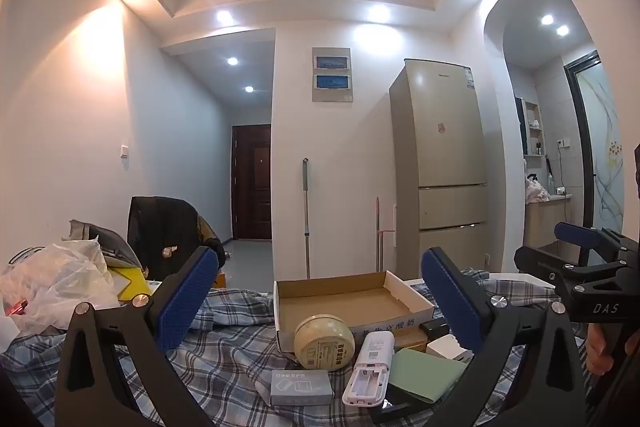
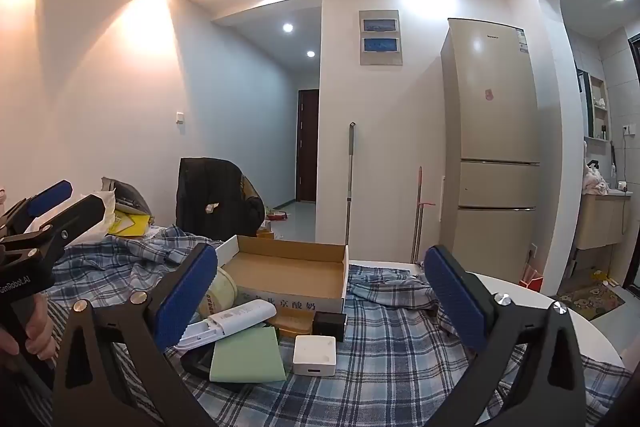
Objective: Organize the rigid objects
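An open cardboard box [image 1: 344, 301] [image 2: 288, 273] lies empty on the plaid cloth. In front of it sit a round cream tin [image 1: 324, 343] [image 2: 220, 293], a white remote [image 1: 370, 363] [image 2: 228, 321] with its battery bay open, a green card [image 1: 426, 373] [image 2: 246, 355], a grey packet [image 1: 301, 387], a white cube [image 1: 446, 347] [image 2: 315, 349] and a small black block [image 1: 434, 327] [image 2: 329, 323]. My left gripper [image 1: 320, 297] is open and empty above the tin. My right gripper [image 2: 320, 297] is open and empty above the white cube; it also shows at the right of the left wrist view [image 1: 576, 267].
A white plastic bag [image 1: 56, 287] and yellow paper [image 1: 130, 283] lie at the left. A chair with a dark jacket [image 1: 168, 235] [image 2: 218, 197] stands behind the table. The round table's white edge [image 2: 560, 311] shows at the right. A fridge [image 1: 444, 163] and mop [image 1: 306, 219] stand by the far wall.
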`<state>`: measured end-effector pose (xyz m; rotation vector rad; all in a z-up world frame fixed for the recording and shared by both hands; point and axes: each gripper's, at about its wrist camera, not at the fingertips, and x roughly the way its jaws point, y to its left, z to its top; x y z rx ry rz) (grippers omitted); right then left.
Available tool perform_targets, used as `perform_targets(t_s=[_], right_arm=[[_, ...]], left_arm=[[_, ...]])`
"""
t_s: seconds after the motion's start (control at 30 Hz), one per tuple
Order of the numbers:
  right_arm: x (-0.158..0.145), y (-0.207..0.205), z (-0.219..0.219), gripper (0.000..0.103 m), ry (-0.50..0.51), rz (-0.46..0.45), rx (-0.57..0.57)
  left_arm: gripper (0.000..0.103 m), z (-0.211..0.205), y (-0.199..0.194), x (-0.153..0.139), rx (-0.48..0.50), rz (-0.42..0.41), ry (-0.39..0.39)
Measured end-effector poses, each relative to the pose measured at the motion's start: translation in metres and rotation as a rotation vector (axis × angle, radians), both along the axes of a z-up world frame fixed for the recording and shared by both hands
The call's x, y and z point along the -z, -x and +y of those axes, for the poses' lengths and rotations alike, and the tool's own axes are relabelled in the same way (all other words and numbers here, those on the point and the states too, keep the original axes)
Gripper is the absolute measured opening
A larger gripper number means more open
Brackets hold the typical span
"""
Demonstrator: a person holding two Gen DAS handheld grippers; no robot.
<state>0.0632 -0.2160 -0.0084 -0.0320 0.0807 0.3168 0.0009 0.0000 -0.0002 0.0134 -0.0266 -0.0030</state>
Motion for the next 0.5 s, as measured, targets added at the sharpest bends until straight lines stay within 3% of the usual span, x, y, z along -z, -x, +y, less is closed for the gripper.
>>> perform_targets(t_s=[0.07, 0.5], right_arm=[[0.001, 0.0, 0.0, 0.103, -0.003, 0.001, 0.0], [0.001, 0.005, 0.003, 0.103, 0.022, -0.004, -0.007]], left_arm=[[0.103, 0.001, 0.002, 0.0, 0.003, -0.042, 0.014], [0.103, 0.006, 0.009, -0.003, -0.003, -0.035, 0.001]])
